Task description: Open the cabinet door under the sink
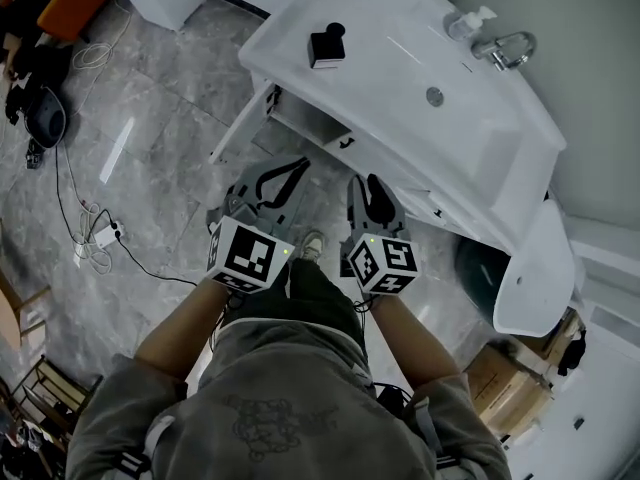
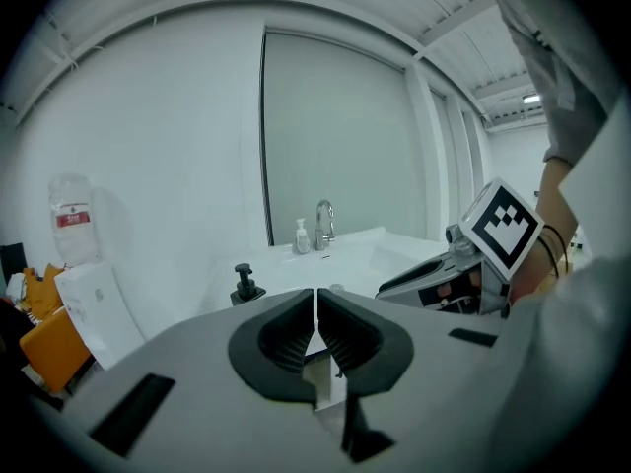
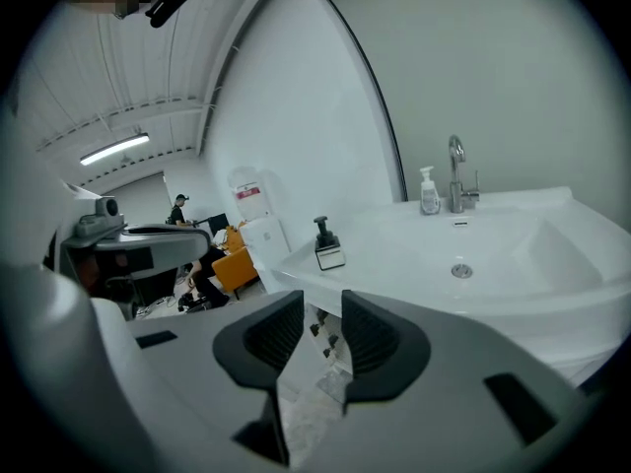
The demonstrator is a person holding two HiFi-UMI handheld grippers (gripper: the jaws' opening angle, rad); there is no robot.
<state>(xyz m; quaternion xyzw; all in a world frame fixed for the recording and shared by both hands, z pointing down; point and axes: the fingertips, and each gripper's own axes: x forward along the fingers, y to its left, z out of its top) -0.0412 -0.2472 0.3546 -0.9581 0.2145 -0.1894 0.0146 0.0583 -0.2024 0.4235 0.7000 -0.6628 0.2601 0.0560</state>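
Left gripper [image 2: 315,304] jaws together, empty; right gripper [image 3: 323,313] jaws slightly apart, empty. Cabinet door [image 1: 240,123] at 11 o'clock, under sink [image 1: 400,78], looks already swung out. Little seems left.

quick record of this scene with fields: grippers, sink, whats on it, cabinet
left gripper: jaws together, nothing between them
right gripper: jaws slightly apart, nothing between them
sink: white, faucet at the back
on the sink: black pump dispenser, clear soap bottle
cabinet: under the sink, dark handle showing, neither gripper touching it
floor: grey tiles, loose cables
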